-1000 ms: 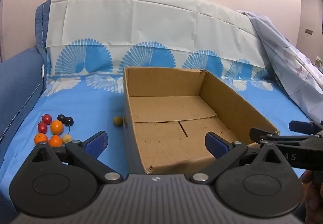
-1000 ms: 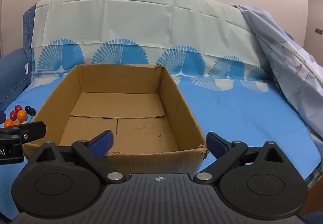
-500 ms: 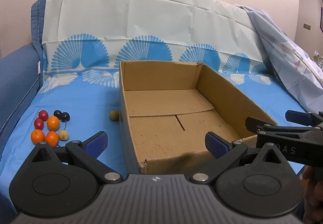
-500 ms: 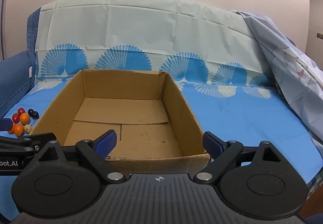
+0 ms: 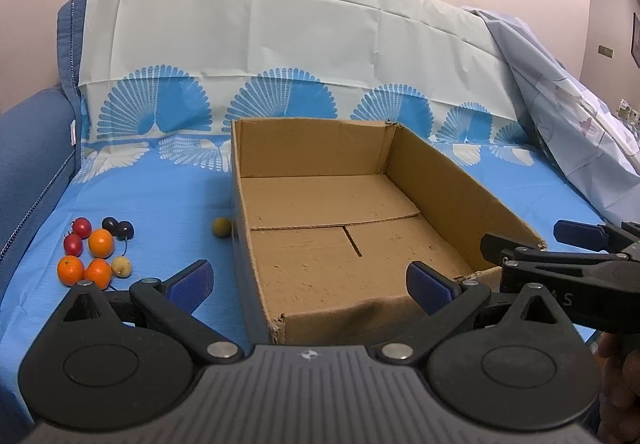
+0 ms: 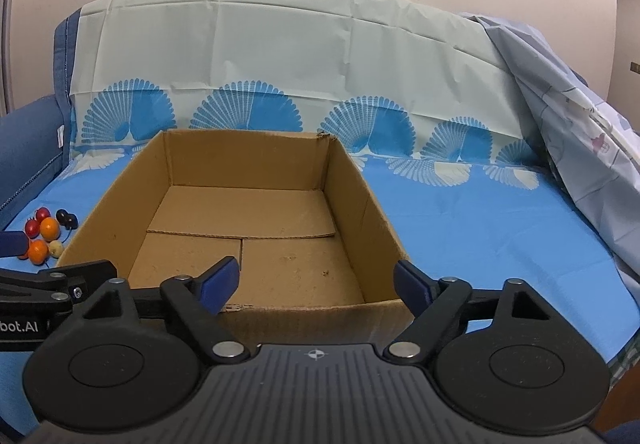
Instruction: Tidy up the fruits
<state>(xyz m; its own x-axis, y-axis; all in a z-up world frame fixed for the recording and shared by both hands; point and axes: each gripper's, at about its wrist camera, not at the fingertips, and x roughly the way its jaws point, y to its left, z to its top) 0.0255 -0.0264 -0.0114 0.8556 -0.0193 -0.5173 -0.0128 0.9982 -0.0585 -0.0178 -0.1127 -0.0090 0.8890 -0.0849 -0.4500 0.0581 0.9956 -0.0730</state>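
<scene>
Three oranges, two red fruits, two dark fruits and a pale yellow fruit lie clustered on the blue cloth, just beyond and outward of the left gripper's left finger. One more yellowish fruit sits alone ahead of that finger, close by the wall of the cardboard box. Left fingers stand wide apart, nothing between the pads; the box's near left corner falls between them in that view. The box holds no fruit.

Right gripper: fingers apart and closing, nothing gripped; the box's near wall lies just under and ahead of them, its floor open beyond.

Writing: "bot.AI" on the left gripper's side in the right wrist view; letters "AS" on the right gripper's side in the left wrist view, the rest hidden.

Both grippers tilt downward toward the box, side by side. Part of a hand shows beneath the right gripper.
</scene>
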